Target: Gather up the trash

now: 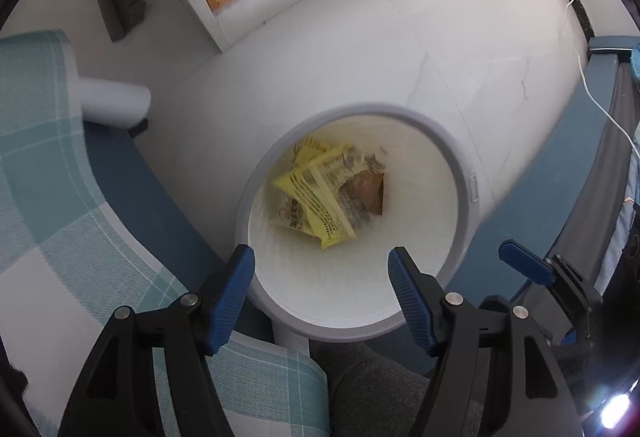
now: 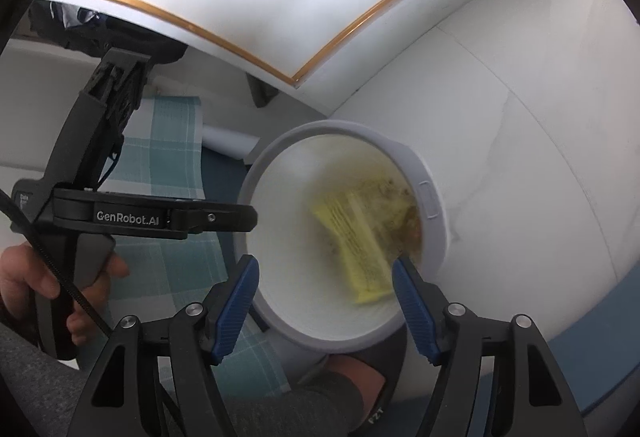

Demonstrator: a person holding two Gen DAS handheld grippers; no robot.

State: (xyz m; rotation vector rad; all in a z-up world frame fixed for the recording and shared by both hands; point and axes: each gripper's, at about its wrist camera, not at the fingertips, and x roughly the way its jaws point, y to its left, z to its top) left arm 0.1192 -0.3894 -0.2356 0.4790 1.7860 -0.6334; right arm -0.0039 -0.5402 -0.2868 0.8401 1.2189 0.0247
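1. Hovering both grippers over the white bin (image 1: pixel 460 173), we are looking almost straight down into it.
2. The yellow wrapper (image 1: pixel 316 205) is lying inside, below both, its long axis diagonal.
3. Left gripper (image 1: pixel 321 269) and right gripper (image 2: pixel 325 279) fingers are standing apart, empty.

The left gripper (image 1: pixel 321 269) is being pointed steeply downward, its blue-padded fingers (image 1: pixel 236 291) being held well apart with nothing pressed between them. The right gripper (image 2: pixel 323 279) is being aimed downward too, though less steeply, and its fingers (image 2: pixel 414 311) are likewise being kept spread and empty. In the right wrist view the left gripper's black body is being gripped from below by the person's left hand (image 2: pixel 38 287) (the thumb and curled fingers are being wrapped around the handle). A grey-clad leg is being glimpsed beneath both grippers.
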